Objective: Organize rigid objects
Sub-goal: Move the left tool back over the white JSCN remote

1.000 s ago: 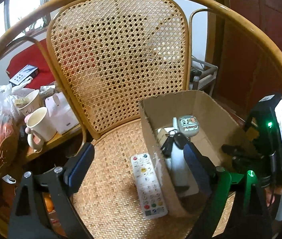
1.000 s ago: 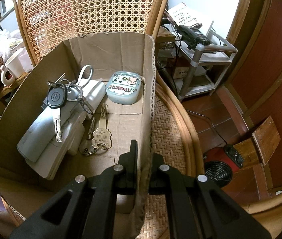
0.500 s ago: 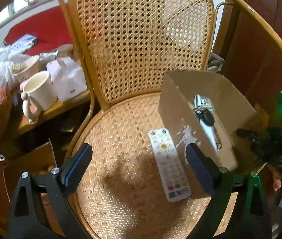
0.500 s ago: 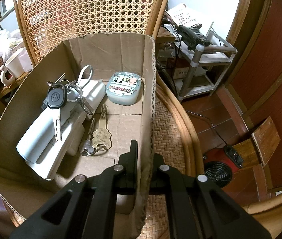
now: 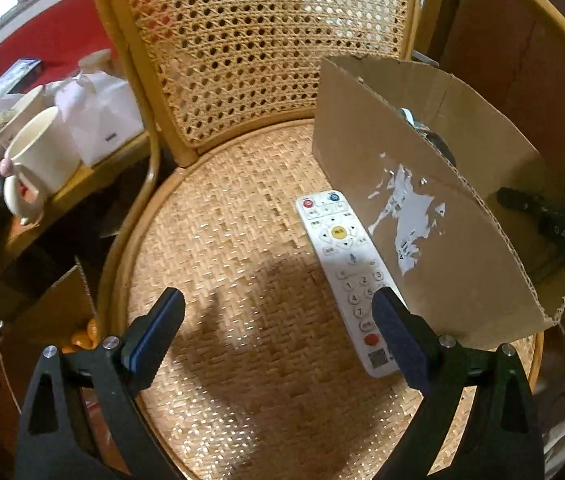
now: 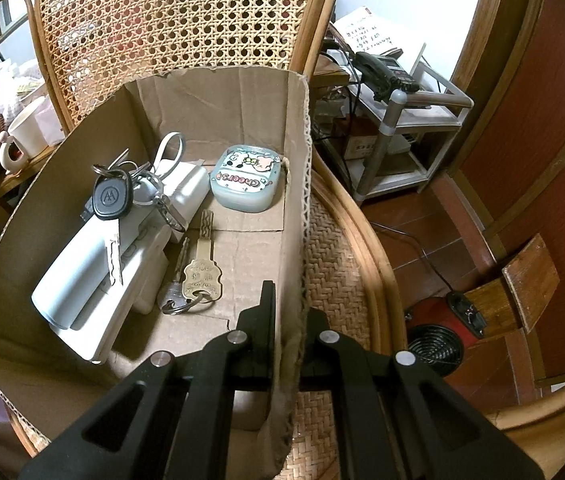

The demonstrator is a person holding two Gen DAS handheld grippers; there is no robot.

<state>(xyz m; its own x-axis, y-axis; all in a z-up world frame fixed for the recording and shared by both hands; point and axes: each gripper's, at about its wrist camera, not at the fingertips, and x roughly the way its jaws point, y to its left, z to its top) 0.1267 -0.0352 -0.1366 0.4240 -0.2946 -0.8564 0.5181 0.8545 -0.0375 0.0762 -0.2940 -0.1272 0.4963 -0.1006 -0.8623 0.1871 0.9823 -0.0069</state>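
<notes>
A white remote control (image 5: 344,276) lies on the woven seat of a rattan chair (image 5: 222,240), right beside the left wall of a cardboard box (image 5: 434,248). My left gripper (image 5: 278,322) hangs open just above the seat; its right finger (image 5: 398,332) covers the remote's near end, and the left finger stands over bare weave. In the right wrist view my right gripper (image 6: 288,314) is shut on the box's right wall (image 6: 296,208). Inside lie a car key with keyring (image 6: 112,200), a white case (image 6: 122,248), brass keys (image 6: 200,276) and a grey-green pouch (image 6: 246,182).
A side table at the left holds a cream mug (image 5: 40,160), a white carton (image 5: 98,116) and bags. The chair's caned back (image 5: 262,40) and curved arms ring the seat. To the right stand a metal shelf with a phone (image 6: 386,74) and a small red heater (image 6: 442,328) on the floor.
My left gripper has come down and tipped toward the seat, so the remote now sits larger and by its right finger. The right gripper and the box have not moved.
</notes>
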